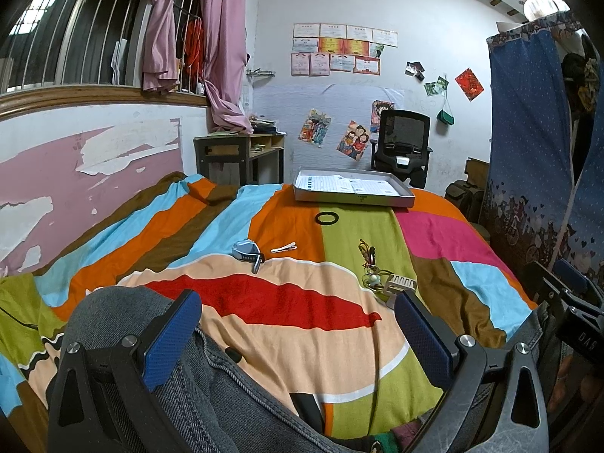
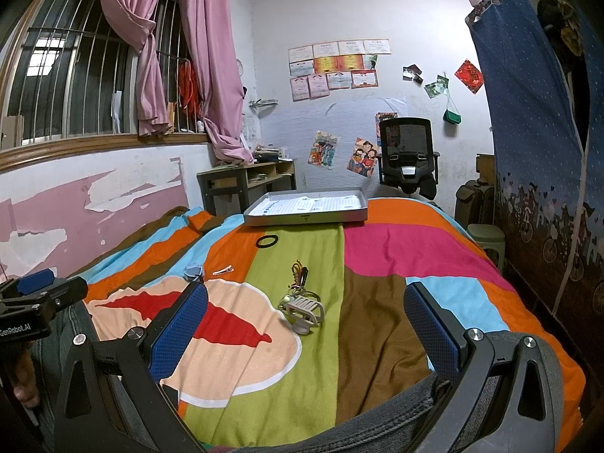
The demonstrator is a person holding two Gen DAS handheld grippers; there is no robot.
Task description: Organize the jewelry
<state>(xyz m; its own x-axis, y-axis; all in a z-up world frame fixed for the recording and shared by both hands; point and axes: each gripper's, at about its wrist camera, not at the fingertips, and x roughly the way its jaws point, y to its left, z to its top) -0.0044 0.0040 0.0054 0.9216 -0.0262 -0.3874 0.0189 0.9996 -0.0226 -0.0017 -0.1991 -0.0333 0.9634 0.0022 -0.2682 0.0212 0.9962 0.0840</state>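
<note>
Nearest the lens, grey denim legs (image 1: 181, 396) fill the bottom of both views, and over them each tool hangs with its blue-padded fingers spread wide and nothing between them: the left tool (image 1: 298, 317) and the right tool (image 2: 305, 313). In the left wrist view the right tool also shows at the far right edge, and in the right wrist view the left tool shows at the far left edge. Ahead lies a bed covered by a bright striped sheet (image 2: 396, 245). On the green stripe, closest to the tools, a pale claw hair clip (image 2: 305, 311) rests touching a tangle of cords and beads (image 2: 298, 275). Left of these, a blue-grey watch (image 1: 247, 251) lies just beside a small white hair clip (image 1: 283, 248). Further back, a black hair tie (image 1: 326, 218) sits near the front edge of a shallow grey tray (image 1: 355, 198), which holds printed sheets. Beyond the bed stand a black office chair (image 2: 409, 154) and a wooden desk (image 1: 238, 151) below pink curtains (image 2: 211, 56).
</note>
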